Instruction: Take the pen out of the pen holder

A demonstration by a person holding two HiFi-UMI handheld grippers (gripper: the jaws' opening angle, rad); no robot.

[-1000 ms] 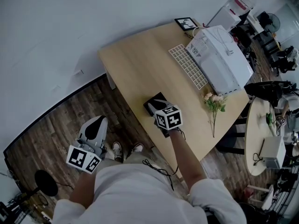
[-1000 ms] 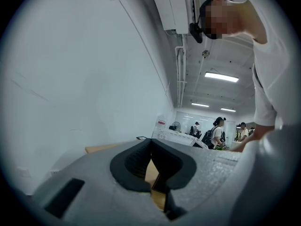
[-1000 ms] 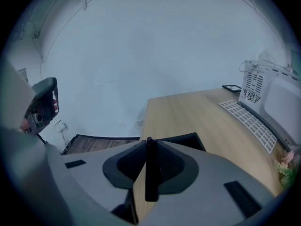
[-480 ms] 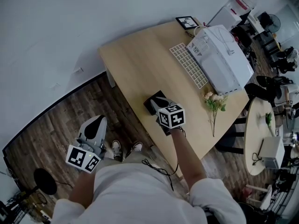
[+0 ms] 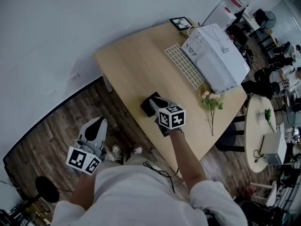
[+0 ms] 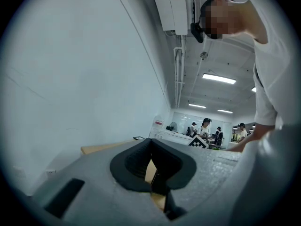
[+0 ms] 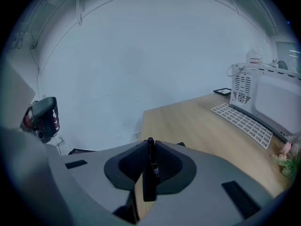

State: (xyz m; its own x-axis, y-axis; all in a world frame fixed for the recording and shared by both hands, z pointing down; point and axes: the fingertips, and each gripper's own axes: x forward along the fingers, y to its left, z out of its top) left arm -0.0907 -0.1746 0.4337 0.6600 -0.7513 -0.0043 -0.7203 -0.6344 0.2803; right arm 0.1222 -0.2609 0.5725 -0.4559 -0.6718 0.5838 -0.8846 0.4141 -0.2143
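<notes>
At the near edge of a pale, smooth wood-laminate table [image 5: 136, 65], the right gripper [image 5: 157, 100] hangs over a black, square-cornered pen holder [image 5: 149, 106] and covers most of it. Its grey, matte moulded body ends in two ribbed black pads [image 7: 129, 164]. These have just been closing and are clamped on a slim, glossy black pen [image 7: 151, 160]. The pen stands upright between them, its rounded tip just above the pad tops. Its lower end is hidden behind the gripper body, so whether it has cleared the holder cannot be told.

Off the table, over dark wood-plank floor [image 5: 51, 135], the left gripper [image 5: 99, 122] has its pad tips together with nothing between them. A sliver of table shows through the gap behind the tips.

Farther along the table are a white boxy machine [image 5: 218, 58] with vent slots and a flat white lattice panel [image 5: 184, 66] just beside it. A sprig of pink flowers [image 5: 210, 102] on a thin green stem lies nearby. A small dark-framed object [image 5: 180, 22] at the far corner is too small to identify.
</notes>
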